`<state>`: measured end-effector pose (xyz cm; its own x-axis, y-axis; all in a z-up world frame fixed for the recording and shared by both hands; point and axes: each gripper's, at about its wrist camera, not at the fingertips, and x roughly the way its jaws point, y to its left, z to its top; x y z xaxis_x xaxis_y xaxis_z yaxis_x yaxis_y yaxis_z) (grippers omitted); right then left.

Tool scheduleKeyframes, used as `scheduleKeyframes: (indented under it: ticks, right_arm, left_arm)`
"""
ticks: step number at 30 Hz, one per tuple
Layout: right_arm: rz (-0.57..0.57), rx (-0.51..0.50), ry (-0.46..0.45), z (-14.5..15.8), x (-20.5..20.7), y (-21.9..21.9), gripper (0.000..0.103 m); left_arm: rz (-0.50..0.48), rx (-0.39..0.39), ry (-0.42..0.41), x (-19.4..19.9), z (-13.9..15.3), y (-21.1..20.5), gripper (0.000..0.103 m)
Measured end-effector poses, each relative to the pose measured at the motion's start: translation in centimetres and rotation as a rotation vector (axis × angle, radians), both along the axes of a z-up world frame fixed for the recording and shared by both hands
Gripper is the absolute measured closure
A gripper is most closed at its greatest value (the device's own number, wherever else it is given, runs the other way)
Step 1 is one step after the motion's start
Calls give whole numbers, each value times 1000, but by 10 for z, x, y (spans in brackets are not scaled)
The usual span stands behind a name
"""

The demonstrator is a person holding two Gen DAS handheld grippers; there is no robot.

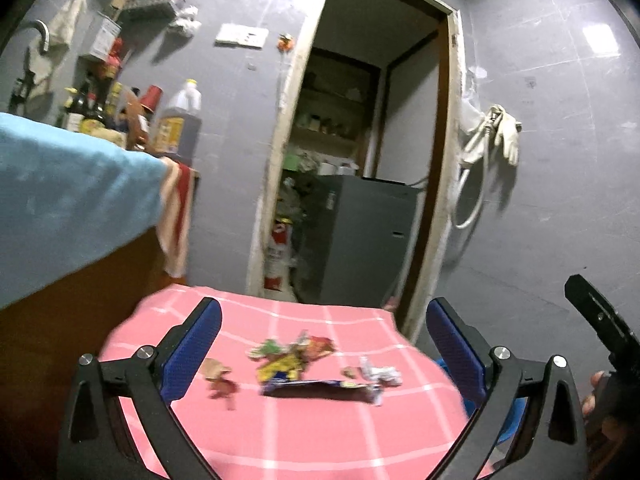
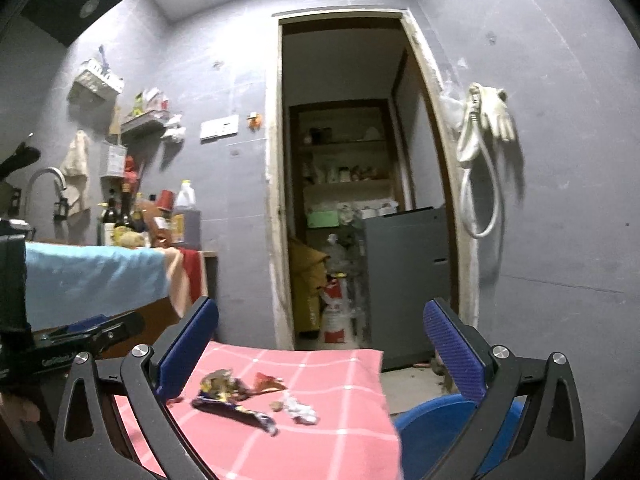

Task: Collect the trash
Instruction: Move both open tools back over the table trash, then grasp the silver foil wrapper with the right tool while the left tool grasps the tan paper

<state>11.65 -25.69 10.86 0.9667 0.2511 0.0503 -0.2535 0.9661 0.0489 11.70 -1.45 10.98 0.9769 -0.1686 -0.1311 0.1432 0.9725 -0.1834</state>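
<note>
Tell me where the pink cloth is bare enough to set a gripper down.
Bare cloth lies between the dark long wrapper and the near edge of the pink checked cloth, and behind the pile toward the far edge by the doorway. The middle is crowded: yellow wrapper, brown scrap, white crumpled paper. Both the left gripper and right gripper are open.

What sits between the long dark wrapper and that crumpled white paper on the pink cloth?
In the right wrist view, a small brown scrap lies between the dark wrapper and white paper, on the pink cloth.
</note>
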Motion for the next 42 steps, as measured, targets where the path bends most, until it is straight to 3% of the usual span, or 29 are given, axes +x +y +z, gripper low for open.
scheduleKeyframes:
  ticks: [8,14,27,34,39,42]
  right_arm:
    - [56,-55,29,-14,11,36,0]
    - [94,-106,105,-32,30,55,0]
    - [78,-191,327,-62,89,66,0]
    - [44,-232,518,-75,137,71,1]
    - [59,-227,623,-85,164,70,19]
    - [66,-227,675,-92,177,70,22]
  left_arm:
    - [95,28,6,-9,-22,38,2]
    - [118,56,53,-1,-42,56,2]
    - [137,29,342,57,-75,70,2]
    - [124,-30,474,88,-85,74,3]
    - [114,-83,541,107,-90,81,3]
    - [101,-131,576,115,-93,86,8]
